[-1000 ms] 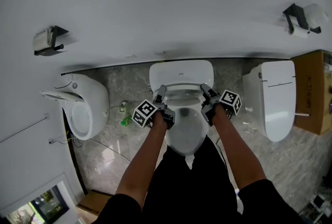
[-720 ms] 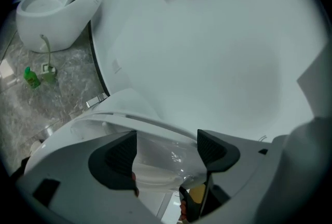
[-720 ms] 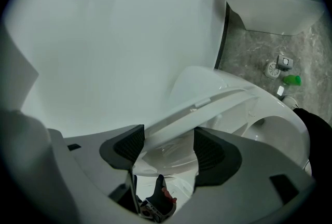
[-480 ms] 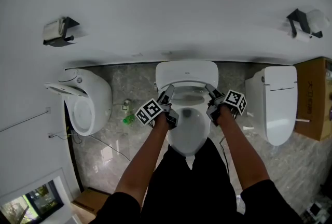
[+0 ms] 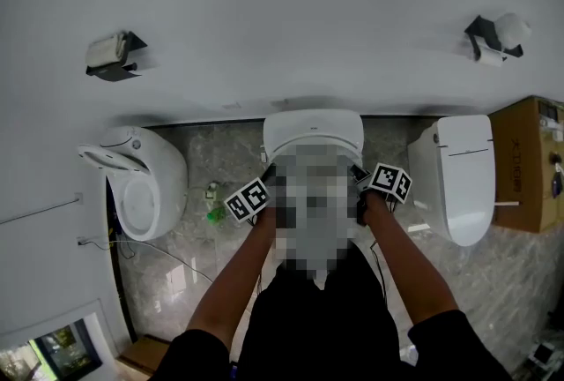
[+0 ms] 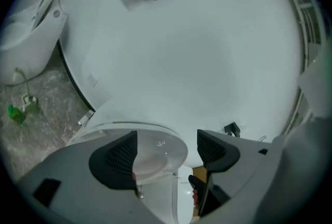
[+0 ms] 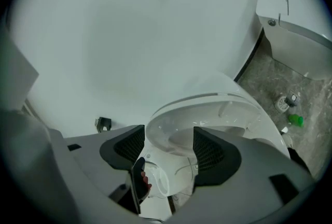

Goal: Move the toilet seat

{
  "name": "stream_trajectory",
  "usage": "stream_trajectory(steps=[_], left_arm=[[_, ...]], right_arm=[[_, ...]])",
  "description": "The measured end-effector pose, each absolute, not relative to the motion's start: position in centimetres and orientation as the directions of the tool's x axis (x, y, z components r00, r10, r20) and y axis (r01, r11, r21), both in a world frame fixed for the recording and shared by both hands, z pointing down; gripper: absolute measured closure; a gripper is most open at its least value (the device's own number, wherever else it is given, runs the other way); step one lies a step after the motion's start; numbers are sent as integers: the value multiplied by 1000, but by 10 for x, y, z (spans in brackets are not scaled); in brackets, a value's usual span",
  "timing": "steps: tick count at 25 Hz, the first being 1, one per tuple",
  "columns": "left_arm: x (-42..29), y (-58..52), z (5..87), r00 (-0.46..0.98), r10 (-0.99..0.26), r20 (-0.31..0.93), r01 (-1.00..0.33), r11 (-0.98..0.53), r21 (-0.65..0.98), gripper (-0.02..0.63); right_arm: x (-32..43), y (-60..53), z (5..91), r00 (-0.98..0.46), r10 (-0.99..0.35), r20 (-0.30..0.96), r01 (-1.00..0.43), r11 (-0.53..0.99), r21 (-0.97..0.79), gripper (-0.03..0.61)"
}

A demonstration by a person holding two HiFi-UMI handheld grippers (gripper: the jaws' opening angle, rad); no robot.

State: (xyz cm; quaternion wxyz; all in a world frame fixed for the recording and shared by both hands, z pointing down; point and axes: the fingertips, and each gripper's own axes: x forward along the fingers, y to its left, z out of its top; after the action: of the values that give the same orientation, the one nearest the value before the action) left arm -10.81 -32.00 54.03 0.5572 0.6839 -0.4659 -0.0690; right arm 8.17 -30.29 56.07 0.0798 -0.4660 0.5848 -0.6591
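Note:
The white middle toilet (image 5: 313,129) stands against the wall; a mosaic patch hides its bowl and seat in the head view. Only the marker cubes of my grippers show there, left cube (image 5: 248,198) and right cube (image 5: 390,182), one at each side of the toilet. In the left gripper view my left gripper (image 6: 167,148) is closed on the raised seat's rim (image 6: 154,151). In the right gripper view my right gripper (image 7: 168,145) grips the other side of the tilted-up seat (image 7: 207,114), whose underside shows.
A toilet with its lid up (image 5: 141,181) stands at the left, a closed one (image 5: 463,176) at the right beside a cardboard box (image 5: 531,163). Paper holders (image 5: 110,57) (image 5: 493,35) hang on the wall. A green bottle (image 5: 214,213) and a cable (image 5: 167,251) lie on the floor.
Both grippers have risen and moved back toward the wall with the seat between them; the seat has tilted up off the bowl. A mosaic patch now covers the bowl.

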Motion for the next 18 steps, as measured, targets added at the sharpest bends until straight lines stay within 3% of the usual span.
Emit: stream_trajectory(steps=[11,18], left_arm=[[-114,-241,462,682,-663,309,-598,-261,758,247],[-93,-172,416,774,-572,273,-610,-556,564,247]], right_arm=[[50,-227,471,-474,-726,498,-655,-88,-750,299],[19,-153,415,-471,-756,455,-757,82,-648,298]])
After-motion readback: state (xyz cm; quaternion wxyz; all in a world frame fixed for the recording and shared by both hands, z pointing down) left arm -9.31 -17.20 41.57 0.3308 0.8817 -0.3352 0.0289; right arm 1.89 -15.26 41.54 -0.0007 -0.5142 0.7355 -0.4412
